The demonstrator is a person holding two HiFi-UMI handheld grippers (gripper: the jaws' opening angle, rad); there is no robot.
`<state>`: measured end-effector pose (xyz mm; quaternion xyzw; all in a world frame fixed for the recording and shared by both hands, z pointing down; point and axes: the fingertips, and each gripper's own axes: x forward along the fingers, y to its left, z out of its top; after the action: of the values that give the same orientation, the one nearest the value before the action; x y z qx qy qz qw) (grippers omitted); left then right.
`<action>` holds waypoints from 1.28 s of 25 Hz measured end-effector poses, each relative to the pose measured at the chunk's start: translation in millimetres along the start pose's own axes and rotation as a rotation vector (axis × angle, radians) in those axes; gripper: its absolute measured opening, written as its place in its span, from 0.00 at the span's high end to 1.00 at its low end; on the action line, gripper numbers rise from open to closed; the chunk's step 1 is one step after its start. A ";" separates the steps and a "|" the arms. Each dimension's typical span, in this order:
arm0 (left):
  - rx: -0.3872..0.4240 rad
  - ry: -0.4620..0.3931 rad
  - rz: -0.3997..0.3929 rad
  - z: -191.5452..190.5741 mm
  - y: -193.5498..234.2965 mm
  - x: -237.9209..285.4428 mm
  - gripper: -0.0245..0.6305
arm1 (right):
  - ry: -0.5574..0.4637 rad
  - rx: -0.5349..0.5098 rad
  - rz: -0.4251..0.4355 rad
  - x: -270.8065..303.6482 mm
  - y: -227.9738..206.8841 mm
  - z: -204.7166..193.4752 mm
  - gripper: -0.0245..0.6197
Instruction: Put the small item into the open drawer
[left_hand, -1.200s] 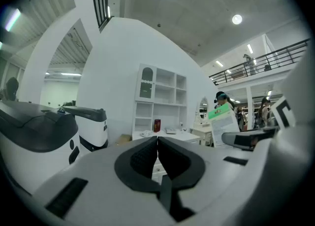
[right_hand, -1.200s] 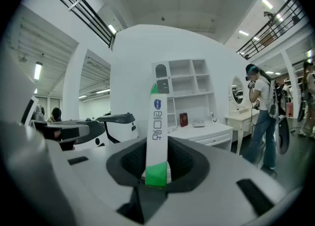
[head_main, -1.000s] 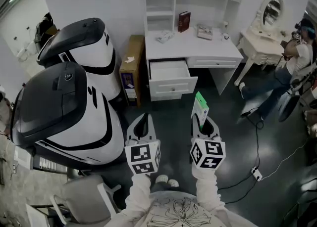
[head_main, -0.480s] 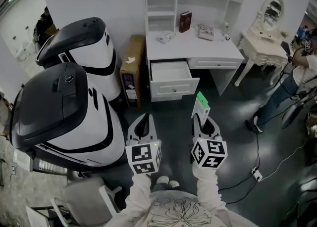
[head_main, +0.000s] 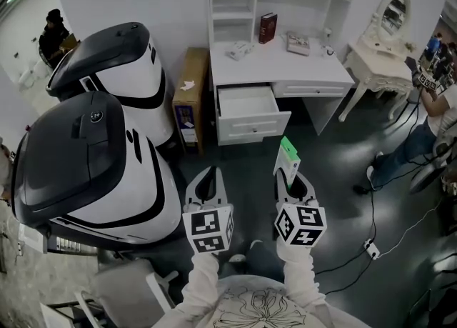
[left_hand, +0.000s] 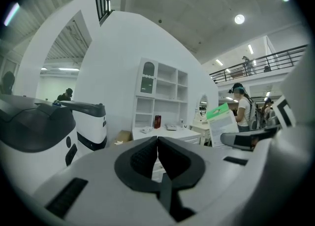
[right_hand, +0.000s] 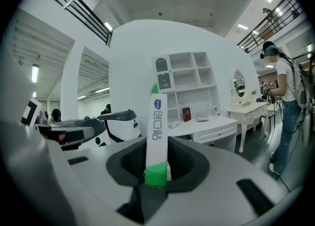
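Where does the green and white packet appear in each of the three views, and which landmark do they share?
Head view: just right of centre, the green and white packet stands up from the right tool.
Left gripper view: right side, mid-height.
Right gripper view: centre, upright between the jaws.
Shared landmark: the red book on the white desk, visible in all three.
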<state>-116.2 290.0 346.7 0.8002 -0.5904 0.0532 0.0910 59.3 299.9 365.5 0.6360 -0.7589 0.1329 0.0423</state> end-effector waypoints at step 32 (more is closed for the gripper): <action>0.001 -0.006 0.157 67.8 12.4 317.3 0.95 | 0.003 -0.029 0.154 313.5 -133.4 104.8 0.82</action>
<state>-35.3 -24.5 342.5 0.7515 -0.6517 0.0582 0.0842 141.9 -46.7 357.7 0.5749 -0.8074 0.1255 0.0423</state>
